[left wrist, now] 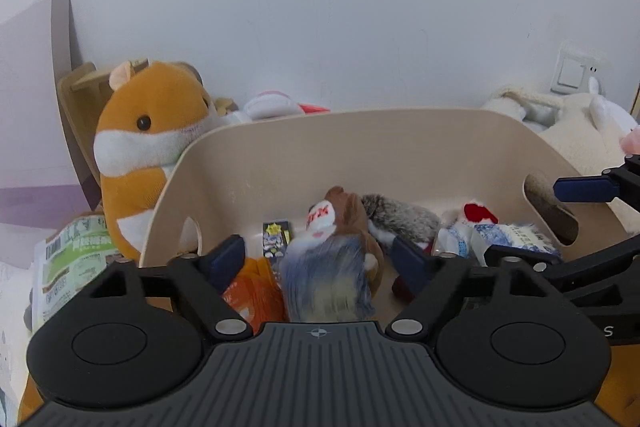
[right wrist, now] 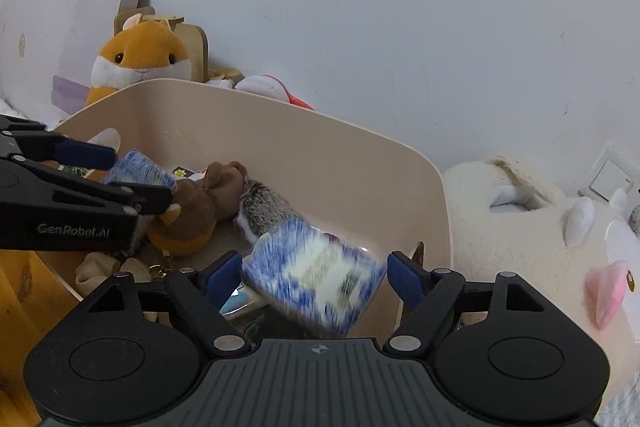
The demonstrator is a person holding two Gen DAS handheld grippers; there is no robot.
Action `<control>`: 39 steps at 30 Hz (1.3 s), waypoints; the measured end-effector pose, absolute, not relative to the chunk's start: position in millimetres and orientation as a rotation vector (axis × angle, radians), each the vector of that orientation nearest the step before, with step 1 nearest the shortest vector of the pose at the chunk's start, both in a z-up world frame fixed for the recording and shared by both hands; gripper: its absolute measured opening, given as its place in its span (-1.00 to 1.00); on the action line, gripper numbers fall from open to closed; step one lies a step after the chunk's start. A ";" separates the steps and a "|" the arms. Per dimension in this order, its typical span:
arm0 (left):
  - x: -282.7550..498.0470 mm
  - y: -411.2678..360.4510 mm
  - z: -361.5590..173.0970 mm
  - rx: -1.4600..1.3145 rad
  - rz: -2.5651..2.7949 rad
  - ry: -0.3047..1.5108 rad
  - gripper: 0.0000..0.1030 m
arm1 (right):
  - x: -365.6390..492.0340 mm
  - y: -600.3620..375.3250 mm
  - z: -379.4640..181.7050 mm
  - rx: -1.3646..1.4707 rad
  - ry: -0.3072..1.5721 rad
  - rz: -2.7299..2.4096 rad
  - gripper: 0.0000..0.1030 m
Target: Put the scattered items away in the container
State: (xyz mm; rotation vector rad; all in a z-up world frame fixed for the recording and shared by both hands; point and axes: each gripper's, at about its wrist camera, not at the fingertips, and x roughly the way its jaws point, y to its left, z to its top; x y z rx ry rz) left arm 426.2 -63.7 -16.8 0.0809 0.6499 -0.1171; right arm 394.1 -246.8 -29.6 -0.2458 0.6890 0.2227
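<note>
A beige bin (left wrist: 360,135) (right wrist: 328,147) stands in front of both grippers. In it lie a brown plush toy (left wrist: 352,215) (right wrist: 208,203), a grey furry toy (left wrist: 400,215) (right wrist: 268,207), an orange packet (left wrist: 256,291) and a small dark card box (left wrist: 276,239). My left gripper (left wrist: 318,259) (right wrist: 140,177) is open over the bin. A blurred blue-and-white packet (left wrist: 324,275) (right wrist: 140,171) hangs between its pads without touching them. My right gripper (right wrist: 314,275) (left wrist: 528,219) is open too. Another blurred blue-and-white packet (right wrist: 316,275) sits loose between its pads.
An orange hamster plush (left wrist: 144,155) (right wrist: 136,63) sits against the bin's far left. A big white plush (right wrist: 540,227) lies to the bin's right. A green-and-white packet (left wrist: 76,259) lies outside the bin at the left. The wall, with a switch (left wrist: 572,73), is close behind.
</note>
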 end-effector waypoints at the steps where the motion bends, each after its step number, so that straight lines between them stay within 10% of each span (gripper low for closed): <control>1: 425.5 -64.7 -15.3 0.087 -0.115 0.648 0.63 | 392.8 -248.0 -28.1 -0.242 0.683 0.220 0.73; 9: 421.6 -60.8 -7.2 0.062 -0.070 0.662 0.65 | 381.3 -250.2 -13.8 -0.215 0.638 0.190 1.00; 39: 265.1 -47.2 36.2 0.064 -0.053 0.571 0.65 | 223.4 -236.8 37.8 -0.051 0.533 0.246 1.00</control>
